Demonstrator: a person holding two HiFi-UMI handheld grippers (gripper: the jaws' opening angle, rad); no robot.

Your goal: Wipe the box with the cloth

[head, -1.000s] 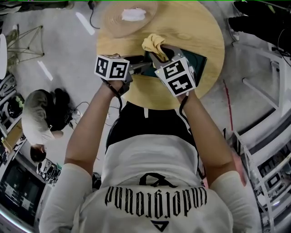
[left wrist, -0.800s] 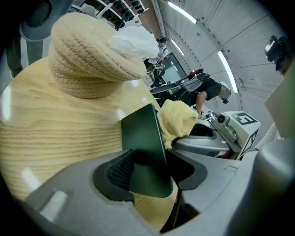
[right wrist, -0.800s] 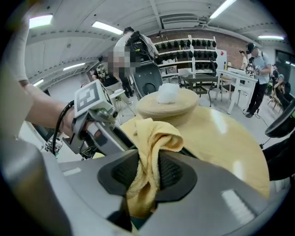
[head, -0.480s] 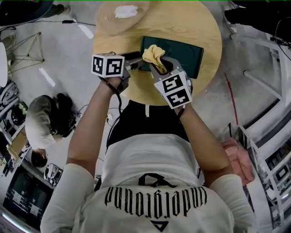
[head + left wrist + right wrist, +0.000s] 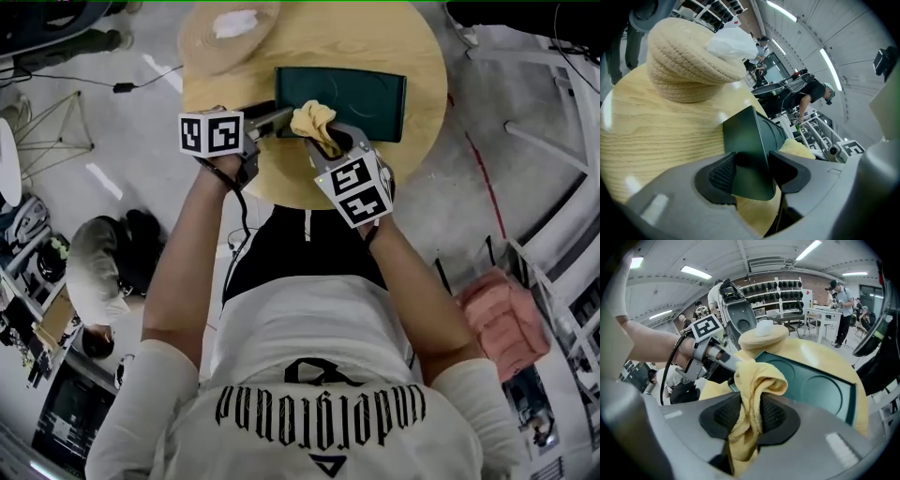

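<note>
The right claw (image 5: 751, 414) is clamping a bunched yellow cloth (image 5: 758, 378) between its pads, and the wad is sticking out over the near left part of the dark green box (image 5: 813, 385); I cannot confirm contact. The left claw (image 5: 752, 173) is pinching the box's near left corner, steadying it flat on the round wooden table (image 5: 422, 56). The wiping pass looks to be starting. The next move calls for pressing the cloth down and dragging it across the lid. Both forearms are reaching forward side by side, the right claw tilting down more steeply.
</note>
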